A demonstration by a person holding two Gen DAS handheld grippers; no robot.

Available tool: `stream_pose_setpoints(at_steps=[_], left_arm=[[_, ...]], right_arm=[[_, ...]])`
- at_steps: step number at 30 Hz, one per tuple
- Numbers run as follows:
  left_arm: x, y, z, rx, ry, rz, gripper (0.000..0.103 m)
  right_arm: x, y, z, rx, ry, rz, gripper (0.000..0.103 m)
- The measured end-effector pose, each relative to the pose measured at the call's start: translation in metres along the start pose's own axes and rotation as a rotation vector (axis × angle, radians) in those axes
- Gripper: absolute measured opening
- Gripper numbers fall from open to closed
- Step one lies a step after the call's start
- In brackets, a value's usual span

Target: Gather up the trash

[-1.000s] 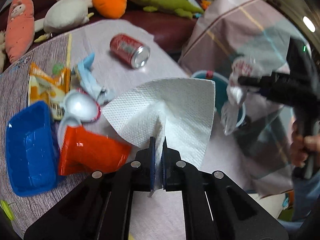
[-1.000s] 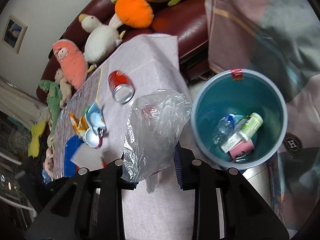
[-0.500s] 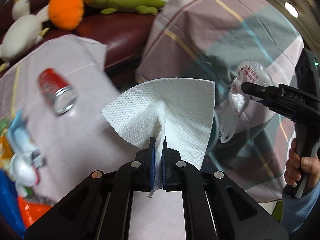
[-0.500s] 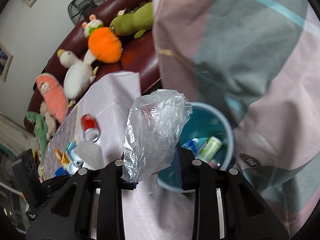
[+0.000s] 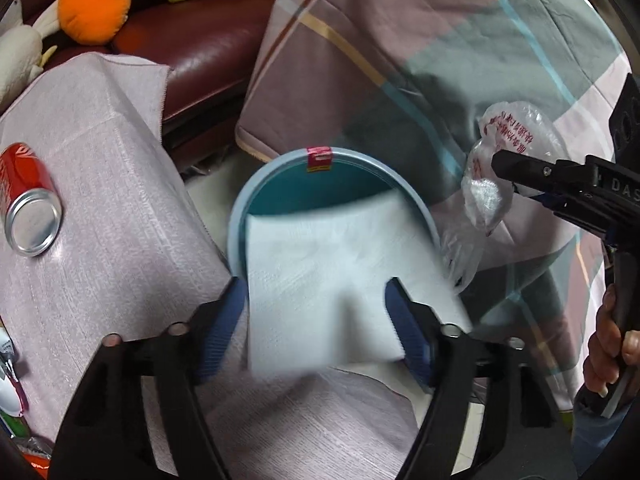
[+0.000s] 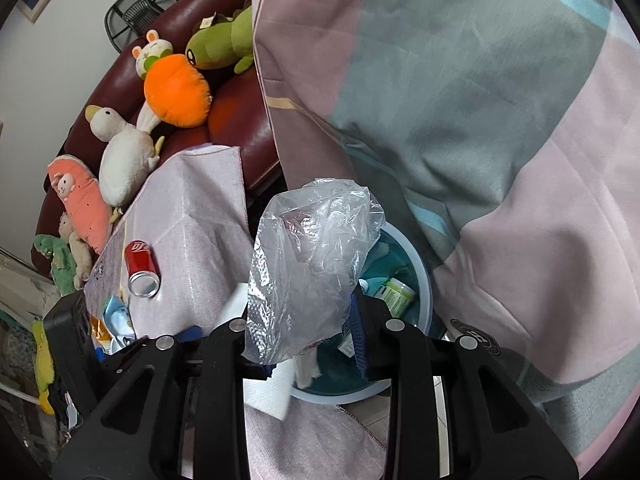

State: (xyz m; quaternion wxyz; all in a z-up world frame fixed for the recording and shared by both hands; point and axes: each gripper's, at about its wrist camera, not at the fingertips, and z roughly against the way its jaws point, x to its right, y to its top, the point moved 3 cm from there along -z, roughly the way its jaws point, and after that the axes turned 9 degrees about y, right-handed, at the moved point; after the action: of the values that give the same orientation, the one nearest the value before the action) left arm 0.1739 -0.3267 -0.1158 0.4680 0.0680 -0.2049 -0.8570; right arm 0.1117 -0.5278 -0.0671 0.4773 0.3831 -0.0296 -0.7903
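Two pieces of trash are in play right now. My left hand-held gripper (image 5: pixel 316 316) has its jaws opening, and the white paper napkin (image 5: pixel 340 280) hangs loose and blurred between them, above the mouth of the teal bin (image 5: pixel 320 156), so I judge it is on its way in. My right hand-held gripper (image 6: pixel 304 336) is clamped on the crumpled clear plastic bag (image 6: pixel 312 264), held just over the bin with its drop not yet made. Inside the bin I can see a few bottles (image 6: pixel 396 296) already collected. Plenty is left on the desk (image 5: pixel 100 200): the red soda can (image 5: pixel 28 200) lies on its side, and a small heap of wrappers (image 6: pixel 116 320) sits near the far edge.
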Motion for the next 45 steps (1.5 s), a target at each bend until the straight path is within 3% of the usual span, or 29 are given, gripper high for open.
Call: stream_pose_setpoints(at_steps=[13, 15, 16, 19, 20, 30, 45], left_arm=[[-0.037, -0.019, 0.026, 0.023, 0.029, 0.038, 0.091], [-0.043, -0.023, 0.030, 0.019, 0.023, 0.051, 0.091], [-0.045, -0.024, 0.031, 0.018, 0.022, 0.056, 0.091], [-0.053, -0.030, 0.034, 0.017, 0.021, 0.072, 0.092], [-0.056, -0.032, 0.036, 0.016, 0.021, 0.078, 0.092], [-0.089, -0.065, 0.059, 0.020, 0.050, 0.156, 0.092], [-0.143, -0.141, 0.115, 0.057, 0.152, 0.310, 0.092]], right_arm=[[-0.020, -0.001, -0.026, -0.048, -0.013, 0.032, 0.033], [-0.022, -0.002, -0.030, -0.060, -0.018, 0.033, 0.048], [-0.023, -0.003, -0.033, -0.065, -0.022, 0.032, 0.061], [-0.027, -0.006, -0.038, -0.080, -0.029, 0.034, 0.069], [-0.027, -0.007, -0.040, -0.089, -0.030, 0.029, 0.076], [-0.042, -0.029, -0.047, -0.163, -0.051, 0.026, 0.080], [-0.109, -0.074, -0.046, -0.222, 0.007, 0.117, 0.084]])
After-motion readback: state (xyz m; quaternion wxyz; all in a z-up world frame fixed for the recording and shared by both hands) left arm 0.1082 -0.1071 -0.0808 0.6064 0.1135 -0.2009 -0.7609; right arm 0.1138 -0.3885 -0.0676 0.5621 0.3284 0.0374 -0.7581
